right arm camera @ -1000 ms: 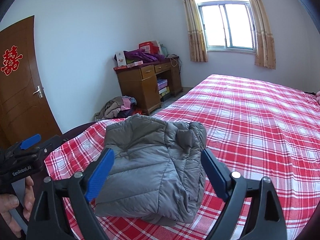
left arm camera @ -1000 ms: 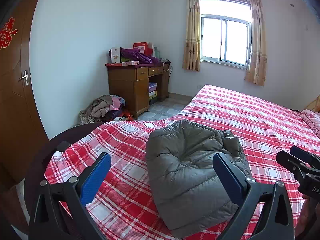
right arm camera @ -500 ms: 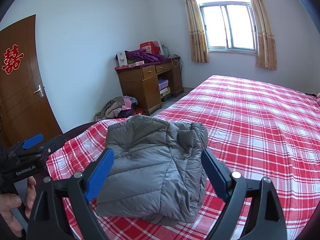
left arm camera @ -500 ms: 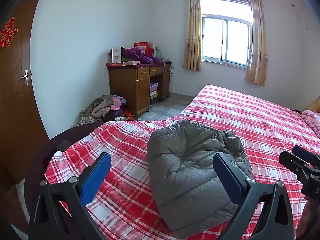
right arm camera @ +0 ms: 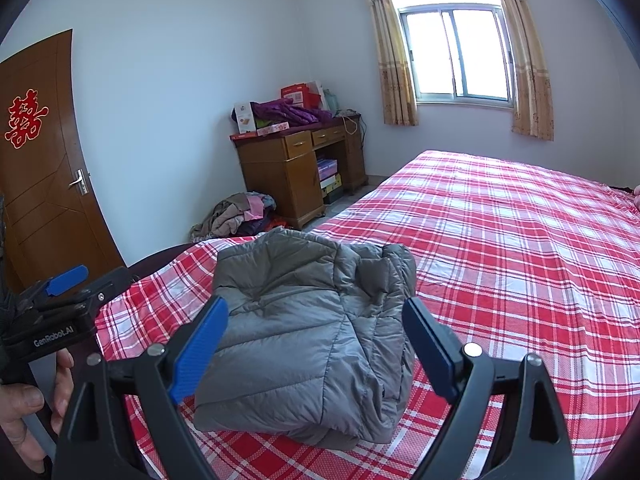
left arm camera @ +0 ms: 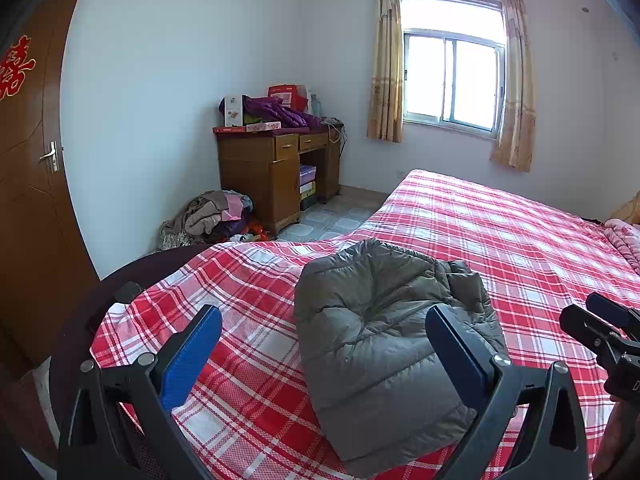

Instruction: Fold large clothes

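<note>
Grey puffer jacket (left arm camera: 384, 344) folded into a thick bundle, lying on the red plaid bedspread (left arm camera: 500, 240) near the foot corner of the bed; quilted back panel uppermost, bunched layers along its right side; nothing on top of it, neither tool touching it.

Left gripper (left arm camera: 324, 356) held above the bed edge, blue pads spread wide, nothing pinched between them; seen through the gap, the left half of the jacket and bare plaid. Right gripper (right arm camera: 316, 348) likewise spread wide and empty, poised in front of the bundle, jacket showing between its fingers (right arm camera: 200, 352) but clear of both pads. From the right wrist view, a hand (right arm camera: 28, 412) wrapped around the handle of the left tool at the lower left.

Beyond the bed: wooden desk (right arm camera: 296, 172) against the wall, piled with purple fabric and boxes; heap of clothes (right arm camera: 240, 216) on the floor beside it; brown door (right arm camera: 40, 184) with a red paper cutting; curtained window (right arm camera: 456, 56) bright with daylight.
</note>
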The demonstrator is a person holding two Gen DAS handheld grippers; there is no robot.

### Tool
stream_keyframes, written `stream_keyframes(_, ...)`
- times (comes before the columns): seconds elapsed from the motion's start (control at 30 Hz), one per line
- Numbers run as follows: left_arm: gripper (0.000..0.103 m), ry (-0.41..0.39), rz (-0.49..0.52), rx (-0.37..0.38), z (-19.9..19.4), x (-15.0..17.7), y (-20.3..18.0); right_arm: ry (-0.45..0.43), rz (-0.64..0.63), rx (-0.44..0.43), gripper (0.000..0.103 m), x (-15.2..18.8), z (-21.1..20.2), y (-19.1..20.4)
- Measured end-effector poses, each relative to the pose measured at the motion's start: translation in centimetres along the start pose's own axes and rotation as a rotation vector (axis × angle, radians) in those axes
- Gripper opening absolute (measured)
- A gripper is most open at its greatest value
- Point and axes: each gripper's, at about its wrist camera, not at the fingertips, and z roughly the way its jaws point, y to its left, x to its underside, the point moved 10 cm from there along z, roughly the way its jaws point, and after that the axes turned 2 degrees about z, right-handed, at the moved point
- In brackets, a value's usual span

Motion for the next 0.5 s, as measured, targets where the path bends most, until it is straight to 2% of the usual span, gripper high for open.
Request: stream_keyframes(0.5,0.102,0.008,-0.002,0.002,0.43,0.29,0.04,-0.003,0.003,0.003,0.091,0.27,-0.19,-0.01)
